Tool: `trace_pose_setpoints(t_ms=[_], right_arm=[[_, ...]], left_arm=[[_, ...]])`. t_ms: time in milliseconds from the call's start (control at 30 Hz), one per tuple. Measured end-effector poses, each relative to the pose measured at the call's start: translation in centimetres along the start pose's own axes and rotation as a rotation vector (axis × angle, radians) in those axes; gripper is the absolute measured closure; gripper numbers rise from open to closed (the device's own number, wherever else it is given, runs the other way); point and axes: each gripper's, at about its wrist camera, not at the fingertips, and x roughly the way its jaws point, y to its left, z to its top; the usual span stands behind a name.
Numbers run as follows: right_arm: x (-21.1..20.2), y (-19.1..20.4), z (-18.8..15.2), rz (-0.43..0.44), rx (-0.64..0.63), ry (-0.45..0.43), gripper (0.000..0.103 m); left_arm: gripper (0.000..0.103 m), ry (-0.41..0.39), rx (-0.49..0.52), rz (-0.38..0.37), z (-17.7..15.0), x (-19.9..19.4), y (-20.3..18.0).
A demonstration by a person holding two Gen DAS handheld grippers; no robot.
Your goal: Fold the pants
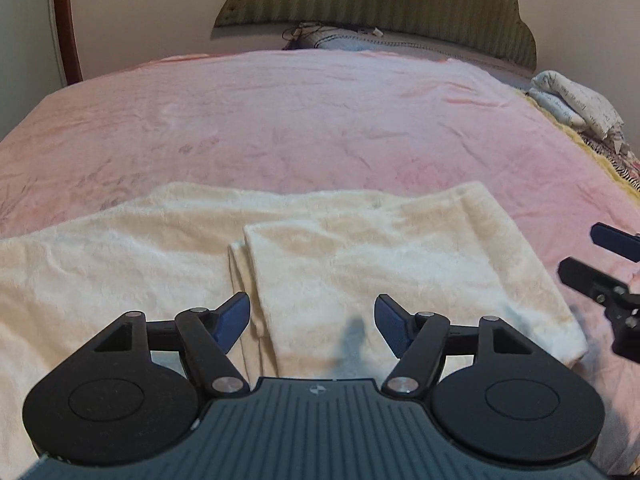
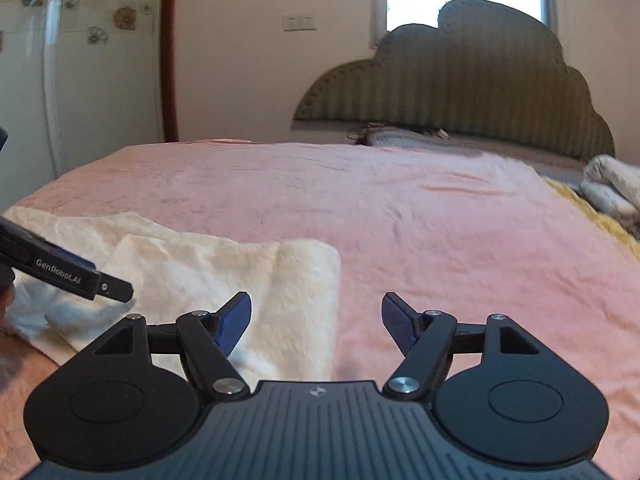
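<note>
Cream fleece pants [image 1: 200, 248] lie flat on the pink bedspread [image 1: 300, 120], with the right part folded over into a second layer [image 1: 380, 272]. My left gripper [image 1: 312, 320] is open and empty, hovering just above the folded layer's near edge. My right gripper [image 2: 316, 320] is open and empty, over the right end of the pants [image 2: 240, 272] and the bare bedspread [image 2: 440, 220]. The right gripper shows at the right edge of the left wrist view [image 1: 592, 256]. The left gripper shows at the left edge of the right wrist view [image 2: 72, 276].
An olive scalloped headboard [image 1: 380, 4] stands at the far end with a grey pillow [image 1: 360, 42] under it. A rolled white printed cloth [image 1: 576, 104] lies on a yellow blanket at the bed's right edge. A wardrobe [image 2: 80, 60] stands at the left.
</note>
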Motion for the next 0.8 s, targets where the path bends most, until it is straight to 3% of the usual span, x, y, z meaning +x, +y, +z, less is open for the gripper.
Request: trace_pose_setpoints(t_ms=[133,233,300,400,533,667,800], right_arm=[[4.7,1.5,2.6,0.119,-0.144,0.033,0.032],[10.4,0.8,3.2,0.210,-0.118,0.192,0.032],[12.9,-0.3,2.9,0.197,-0.062,0.279,0.033],[10.5,-0.4,3.1,0.171,-0.042,0.222,0.032],[5.6,0.9,2.2,0.217,-0.048,0.157,0.032],[3.8,2.2,0.5,0.258,-0.042,0.175,0.032],[5.2,2.0,-1.0,0.239,-0.005,0.240,0.032]], left_arm=[[0.029,-0.005,-0.011,0.019,2.2,1.6,0.1],[0.030,0.075,-0.007,0.069,2.7,4.7,0.3],[0.031,0.079,-0.015,0.092,2.5,5.0,0.6],[0.028,0.030,-0.023,0.065,2.0,2.9,1.1],[0.026,0.012,-0.040,0.070,0.8,1.0,1.4],[0.026,0.038,-0.052,0.053,-0.1,0.8,1.0],[0.026,0.059,-0.039,0.079,-0.8,1.1,0.4]])
